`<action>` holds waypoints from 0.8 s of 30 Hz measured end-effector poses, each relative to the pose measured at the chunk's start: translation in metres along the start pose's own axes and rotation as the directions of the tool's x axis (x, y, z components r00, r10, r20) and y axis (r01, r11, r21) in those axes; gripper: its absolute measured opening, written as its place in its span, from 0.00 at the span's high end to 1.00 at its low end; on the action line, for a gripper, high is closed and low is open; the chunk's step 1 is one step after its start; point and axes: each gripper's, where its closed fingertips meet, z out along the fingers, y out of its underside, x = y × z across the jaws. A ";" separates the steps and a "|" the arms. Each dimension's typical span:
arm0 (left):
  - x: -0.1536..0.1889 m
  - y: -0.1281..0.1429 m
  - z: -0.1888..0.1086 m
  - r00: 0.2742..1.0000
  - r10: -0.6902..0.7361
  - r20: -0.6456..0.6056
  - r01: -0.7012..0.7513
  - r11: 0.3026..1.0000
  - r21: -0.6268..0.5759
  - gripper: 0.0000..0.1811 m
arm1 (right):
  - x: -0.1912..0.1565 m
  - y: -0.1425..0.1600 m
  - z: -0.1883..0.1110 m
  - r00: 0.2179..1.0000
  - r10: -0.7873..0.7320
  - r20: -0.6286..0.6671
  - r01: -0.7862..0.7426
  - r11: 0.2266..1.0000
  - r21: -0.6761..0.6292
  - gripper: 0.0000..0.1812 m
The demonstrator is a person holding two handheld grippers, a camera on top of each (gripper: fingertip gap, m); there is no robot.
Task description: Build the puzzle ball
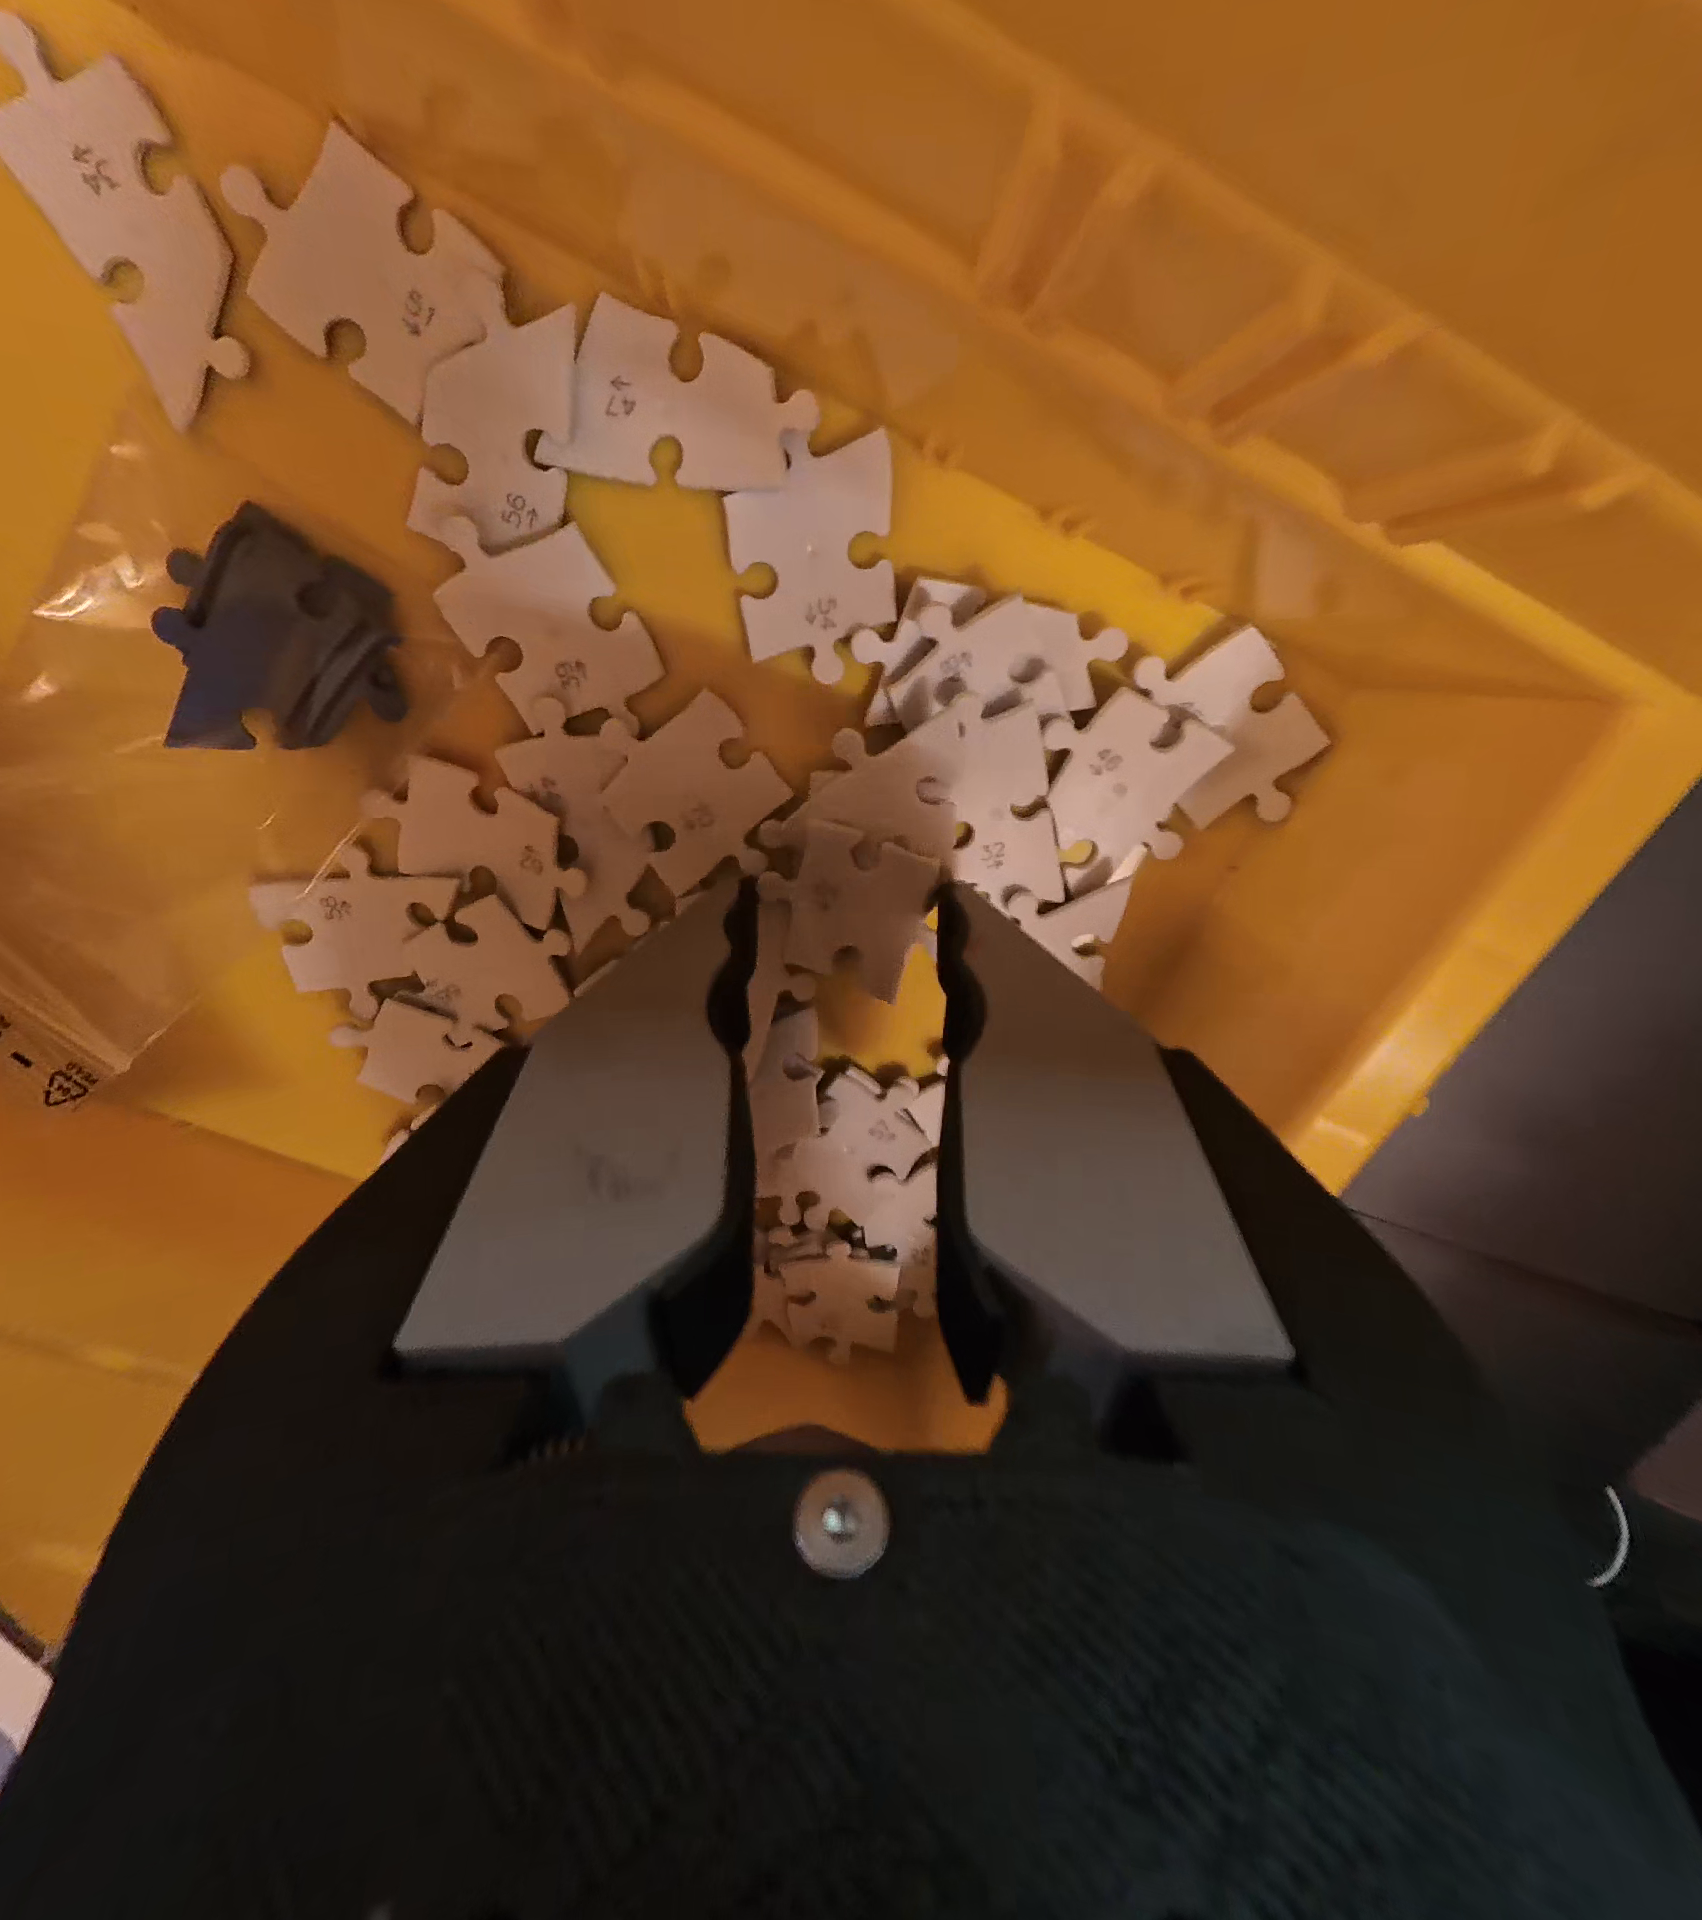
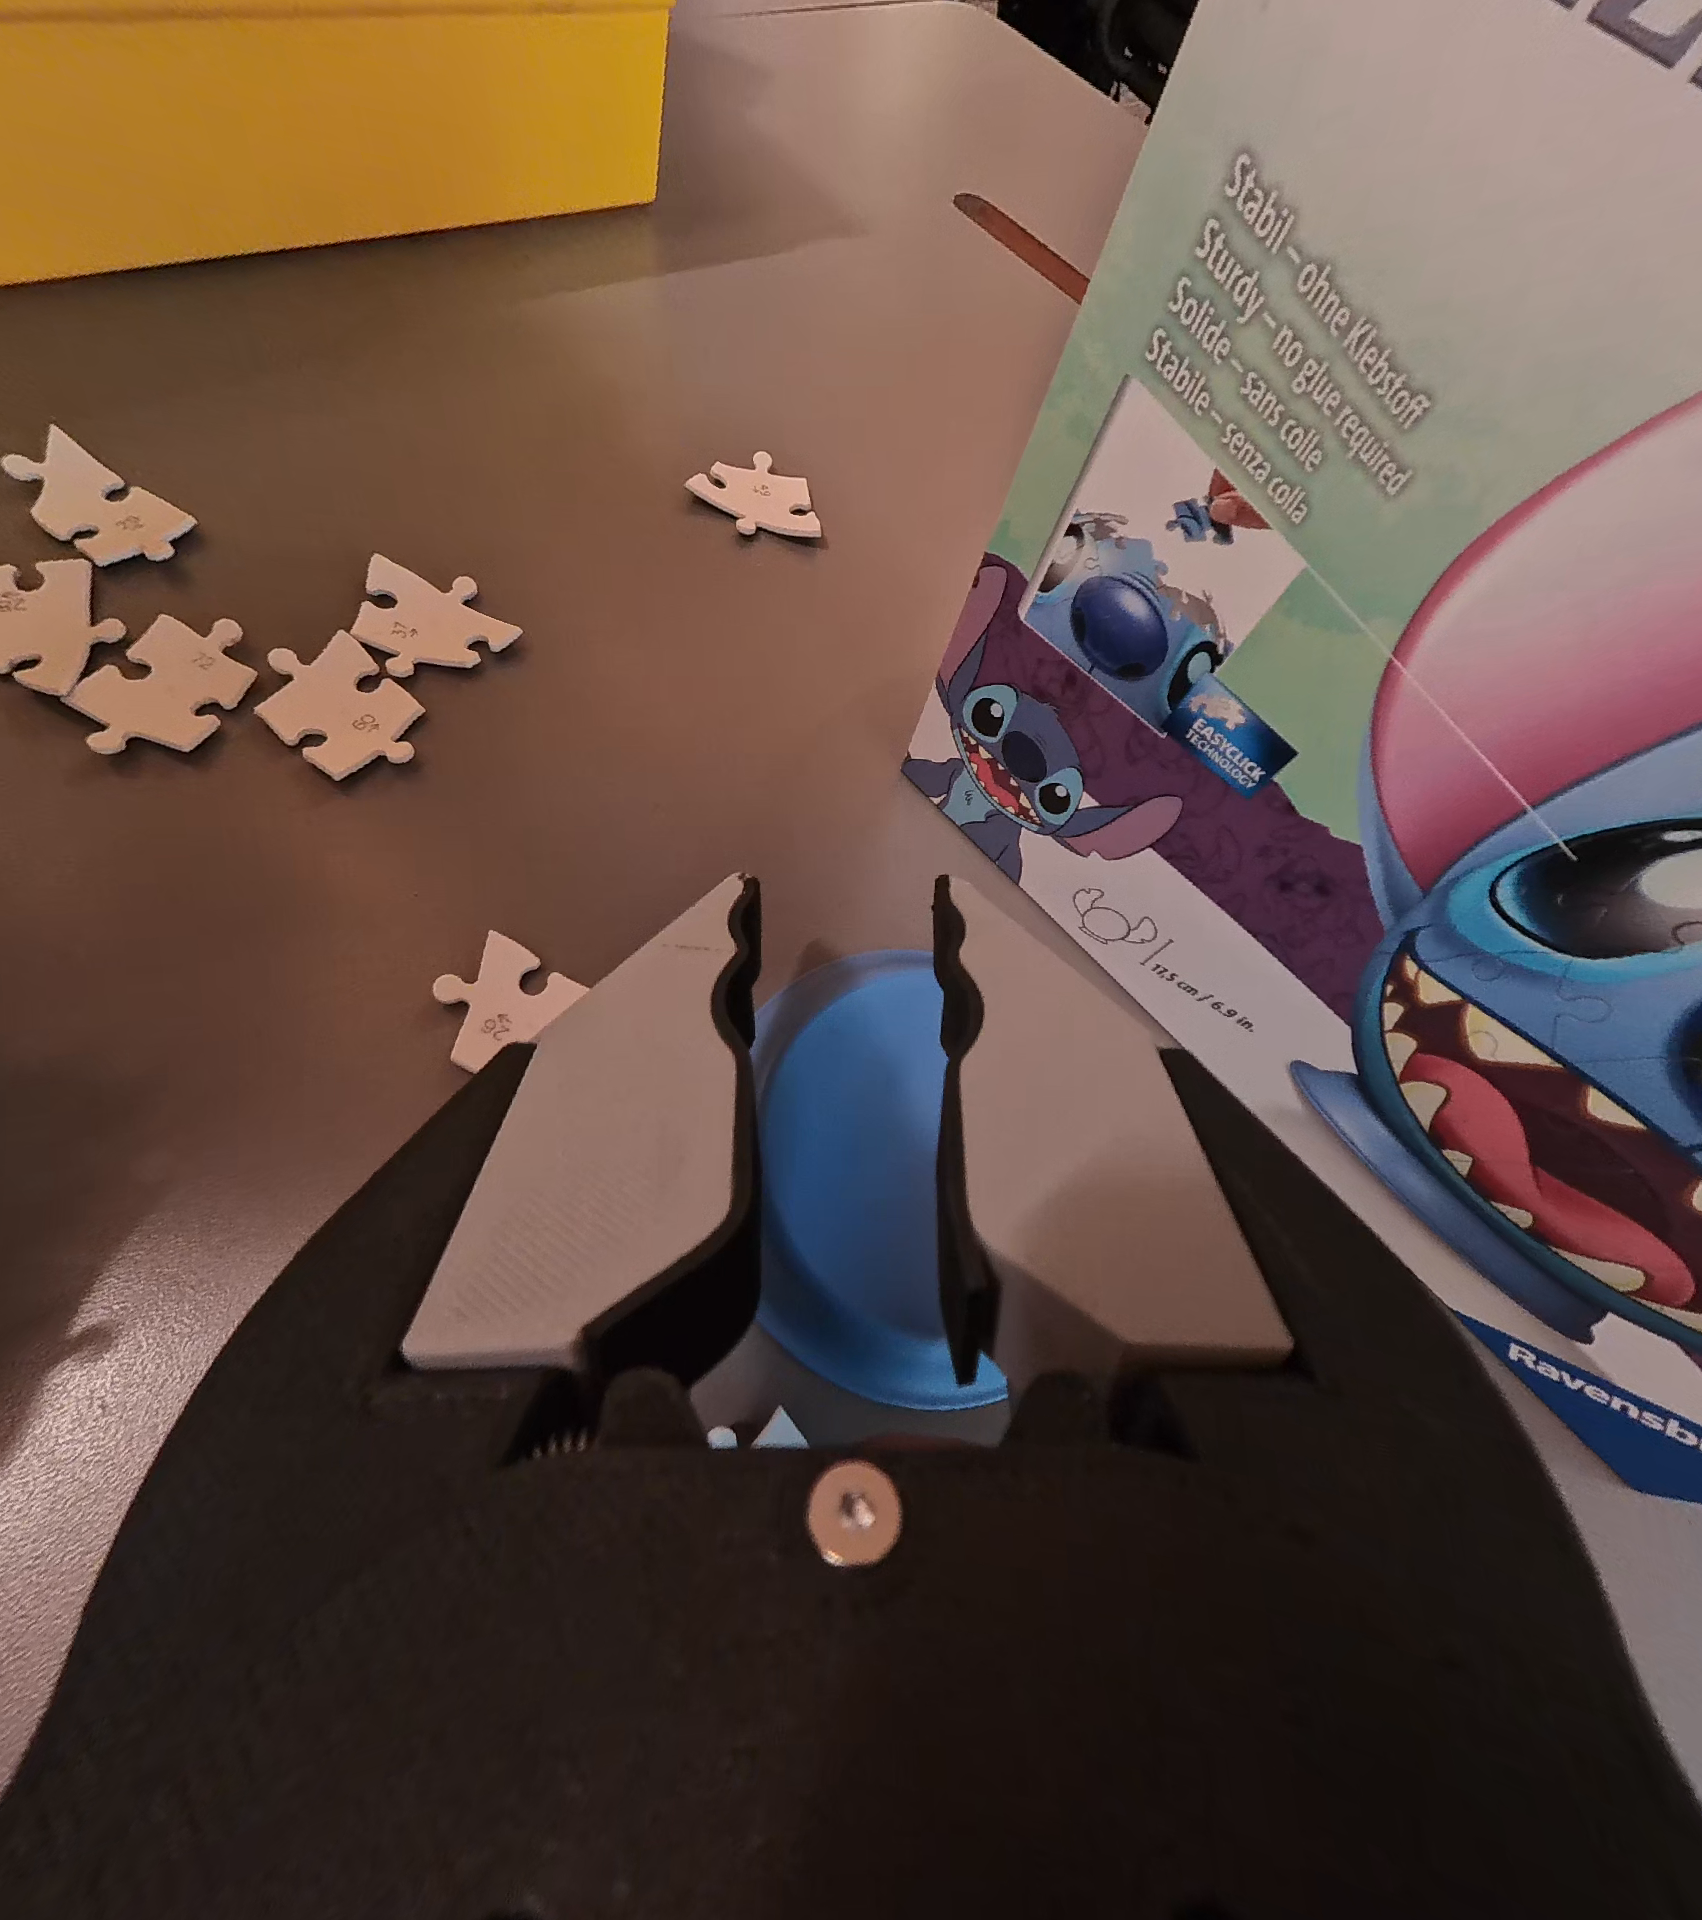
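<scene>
Left wrist view: left gripper (image 1: 842, 904) poised over a heap of pieces (image 1: 618, 675) in a yellow bin (image 1: 1242, 416), jaws apart, tips either side of one piece (image 1: 852, 909) at the top of the heap — whether touching it, cannot tell. Pale, numbered backs up on nearly all; one dark piece (image 1: 281, 634) lying on a clear bag (image 1: 57, 831) to the left. Probably light, thin, stiff and slightly curved, likely smooth enough to slip — best pinched across the flat body, edge to edge, not by the small tabs, which look easiest to bend. Overlapping neighbours liable to lift or slide along with the chosen one. Little room near the bin's ribbed wall. Right wrist view: right gripper (image 2: 842, 914) low over a grey table (image 2: 514, 852), jaws apart and nothing clamped; a blue rounded part (image 2: 847, 1143) showing between and below the fingers, contact not clear. More pieces (image 2: 172, 675) scattered face down on the table to the left, well apart from the gripper, one single piece (image 2: 499, 1003) just beside the left finger. Printed box (image 2: 1449, 727) close on the right, bin side at the far left. Matte, flat tabletop — pieces flush on it, hard to get under, so perhaps a slide to an edge first. No ball assembled yet, by the look of it.
</scene>
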 end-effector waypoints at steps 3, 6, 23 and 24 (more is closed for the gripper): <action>-0.002 0.003 -0.002 1.000 -0.009 0.001 0.009 1.000 -0.008 0.82 | 0.000 0.000 0.000 1.000 -0.002 -0.001 0.002 1.000 0.002 0.84; -0.008 0.007 -0.008 1.000 -0.025 0.014 0.025 1.000 0.000 0.83 | -0.001 0.000 0.000 1.000 -0.003 0.001 0.003 1.000 -0.001 0.84; -0.022 -0.035 -0.005 0.990 -0.099 0.102 0.084 0.985 0.148 0.82 | 0.000 0.001 0.001 1.000 -0.003 0.000 0.003 1.000 -0.006 0.84; -0.018 -0.033 -0.008 0.993 -0.094 0.072 0.082 0.985 0.154 0.82 | 0.000 0.001 0.000 1.000 -0.004 0.000 0.004 1.000 -0.006 0.84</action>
